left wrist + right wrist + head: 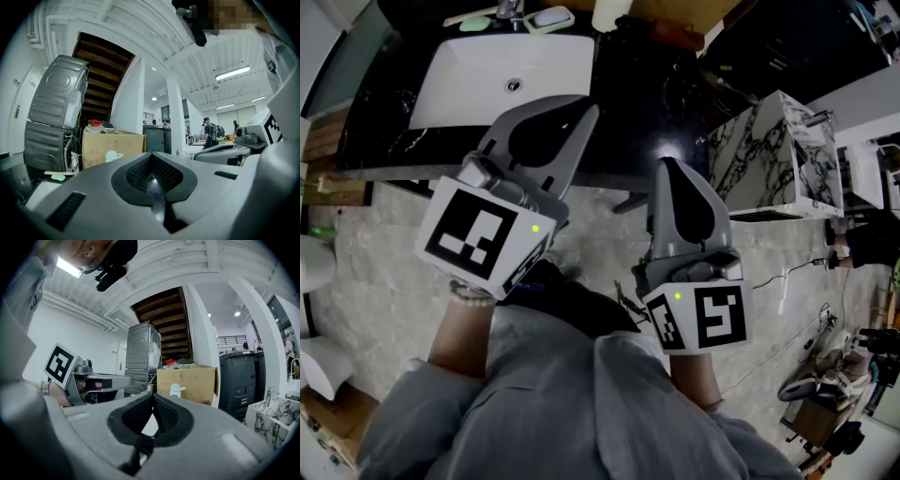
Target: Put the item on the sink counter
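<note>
My left gripper is shut with nothing between its jaws; in the head view its tip reaches over the front edge of the black sink counter, just below the white basin. To its right, my right gripper sits at that same counter edge, its jaws closed together and empty. Neither gripper holds any item. At the back of the counter, by the faucet, lie a green soap-like piece and a pale dish.
A marble-patterned box stands right of the counter. Behind the sink are a cardboard box and a grey appliance. Cables and clutter lie on the tiled floor at the lower right. People stand far off.
</note>
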{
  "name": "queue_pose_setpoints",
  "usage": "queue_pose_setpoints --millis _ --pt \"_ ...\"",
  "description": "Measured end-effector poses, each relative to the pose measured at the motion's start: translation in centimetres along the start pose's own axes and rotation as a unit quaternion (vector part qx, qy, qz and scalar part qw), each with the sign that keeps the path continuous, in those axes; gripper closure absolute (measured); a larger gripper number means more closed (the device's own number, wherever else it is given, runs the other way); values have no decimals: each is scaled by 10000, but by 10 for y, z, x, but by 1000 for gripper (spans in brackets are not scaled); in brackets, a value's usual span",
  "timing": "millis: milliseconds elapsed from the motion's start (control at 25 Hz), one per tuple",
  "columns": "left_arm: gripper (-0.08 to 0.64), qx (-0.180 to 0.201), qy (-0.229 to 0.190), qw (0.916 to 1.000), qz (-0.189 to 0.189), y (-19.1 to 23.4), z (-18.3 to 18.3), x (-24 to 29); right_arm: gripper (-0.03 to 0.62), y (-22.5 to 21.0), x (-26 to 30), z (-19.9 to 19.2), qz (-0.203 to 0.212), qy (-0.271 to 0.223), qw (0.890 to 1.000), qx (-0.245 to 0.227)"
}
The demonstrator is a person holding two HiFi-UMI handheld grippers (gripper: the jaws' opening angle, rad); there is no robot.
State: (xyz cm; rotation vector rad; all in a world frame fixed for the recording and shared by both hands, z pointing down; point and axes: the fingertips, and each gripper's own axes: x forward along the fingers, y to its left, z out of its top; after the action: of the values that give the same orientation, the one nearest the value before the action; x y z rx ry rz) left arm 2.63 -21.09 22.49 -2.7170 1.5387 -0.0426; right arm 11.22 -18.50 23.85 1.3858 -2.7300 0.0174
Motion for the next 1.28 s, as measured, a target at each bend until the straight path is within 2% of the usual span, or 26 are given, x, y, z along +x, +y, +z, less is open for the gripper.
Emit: queue_pose_setpoints --millis 240,400,520,680,1280 --pt "554 -7 9 9999 -142 1 -3 0 595 5 5 -3 -33 38 10000 -35" --pt "554 -227 132 9995 -173 -2 -5 -1 595 7 6 -2 -87 36 9999 -63" --pt "554 -18 50 9997 -247 -1 -3 0 595 6 6 -1 -121 47 9999 -95" --pt "554 -330 210 9990 -232 -5 -4 1 595 3 6 1 -164 45 9998 -104" --pt "554 -364 230 9985 -340 -5 -6 7 595 6 15 0 -104 49 9998 -177"
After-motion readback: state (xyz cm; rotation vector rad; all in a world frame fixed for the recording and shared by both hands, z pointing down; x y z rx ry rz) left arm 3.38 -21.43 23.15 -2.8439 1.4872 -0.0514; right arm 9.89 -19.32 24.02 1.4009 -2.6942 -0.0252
